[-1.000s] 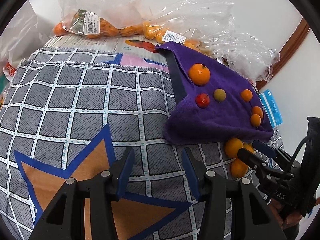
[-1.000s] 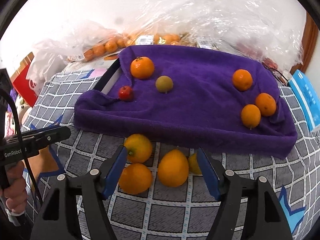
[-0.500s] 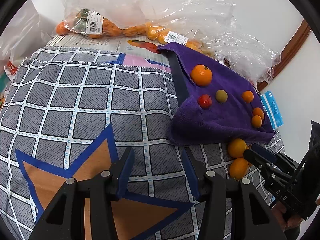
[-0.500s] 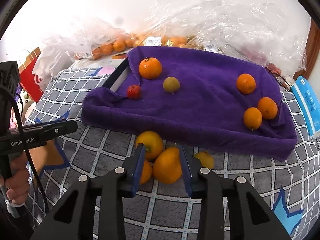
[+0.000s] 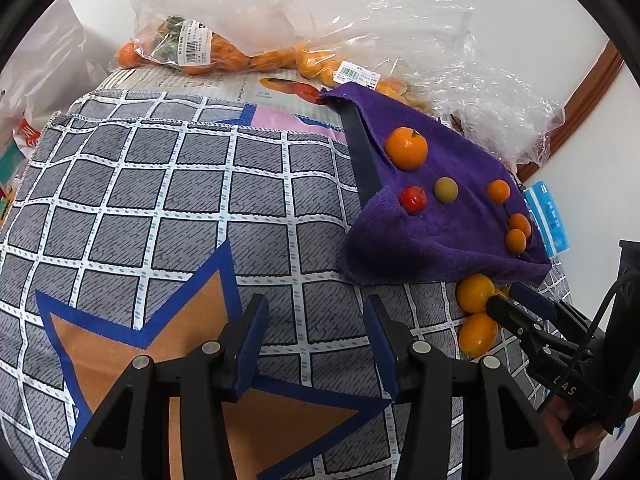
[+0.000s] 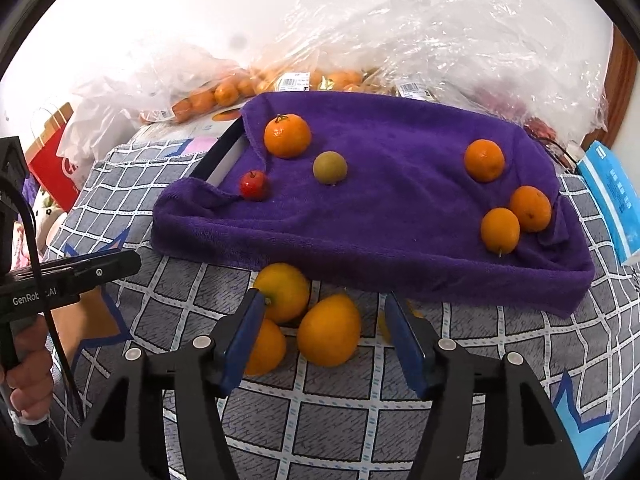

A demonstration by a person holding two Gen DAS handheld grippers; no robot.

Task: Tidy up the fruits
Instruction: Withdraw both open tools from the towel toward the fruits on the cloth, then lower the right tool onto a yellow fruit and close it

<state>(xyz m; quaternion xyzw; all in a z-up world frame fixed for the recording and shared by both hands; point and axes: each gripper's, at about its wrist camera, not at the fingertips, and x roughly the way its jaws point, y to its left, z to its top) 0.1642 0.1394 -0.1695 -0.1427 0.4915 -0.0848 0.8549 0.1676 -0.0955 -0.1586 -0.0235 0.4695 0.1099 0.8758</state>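
Four loose citrus sit in a little huddle on the checked cloth (image 6: 328, 408), just in front of the purple towel (image 6: 400, 216) where six other fruits are already laid out. The right hand-held gripper (image 6: 328, 336) has its jaws apart, straddling the lemon-shaped orange (image 6: 329, 330), with blue pads on either side but not pinching it yet as far as I can tell. Neighbours are tight: one round orange (image 6: 285, 292) touches it from behind and another (image 6: 264, 348) sits half hidden behind the left pad.

The left hand-held gripper (image 5: 316, 348) hangs open over bare cloth, well apart from any fruit, holding nothing.

Handling guess: that fruit looks firm, smooth-skinned and a bit waxy, so it'll probably roll or squirt out if squeezed off-centre. I'd take it across the widest part of the belly, gentle pressure, and lift straight up so the two neighbours don't get bumped and roll away.
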